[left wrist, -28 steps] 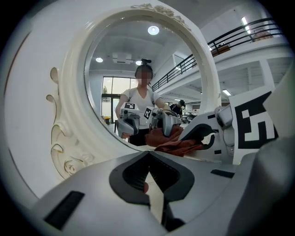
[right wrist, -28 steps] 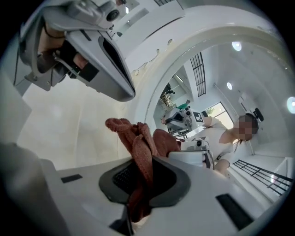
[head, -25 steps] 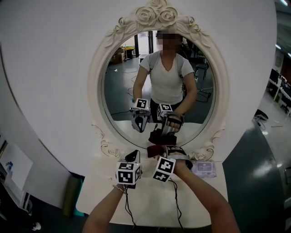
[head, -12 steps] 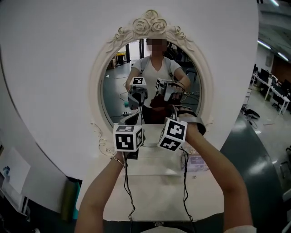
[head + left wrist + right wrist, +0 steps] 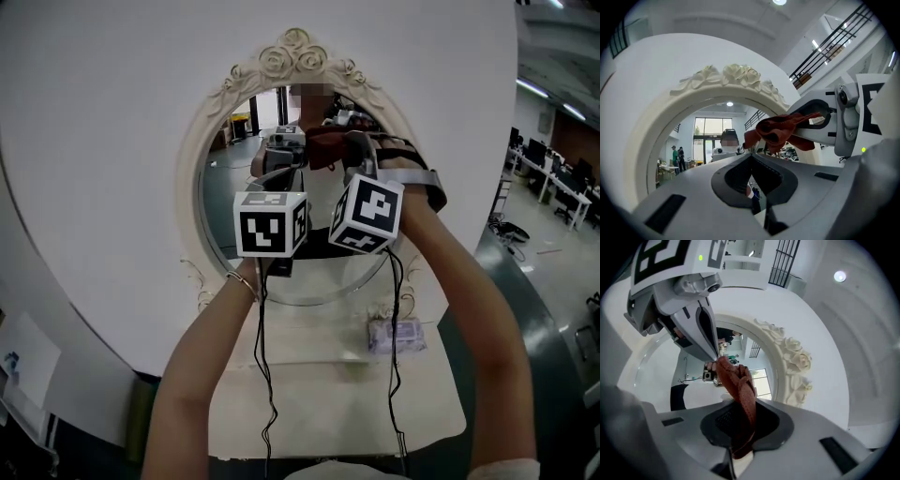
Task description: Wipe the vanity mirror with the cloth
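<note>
big white round panel (image 5: 112,141) behind. oval mirror (image 5: 225,202) in cream rose-carved frame (image 5: 298,52), standing on white table (image 5: 309,394). both grippers raised to upper glass, side by side. l gripper (image 5: 752,164) – fingers together, nothing betw them. r gripper (image 5: 736,413) – fingers clamped on red-brown cloth (image 5: 736,380), which sticks out fwd, tip meeting its reflection near top of glass, just under frame. small wipes pack (image 5: 396,334) on table, r side, near frame base.
</note>
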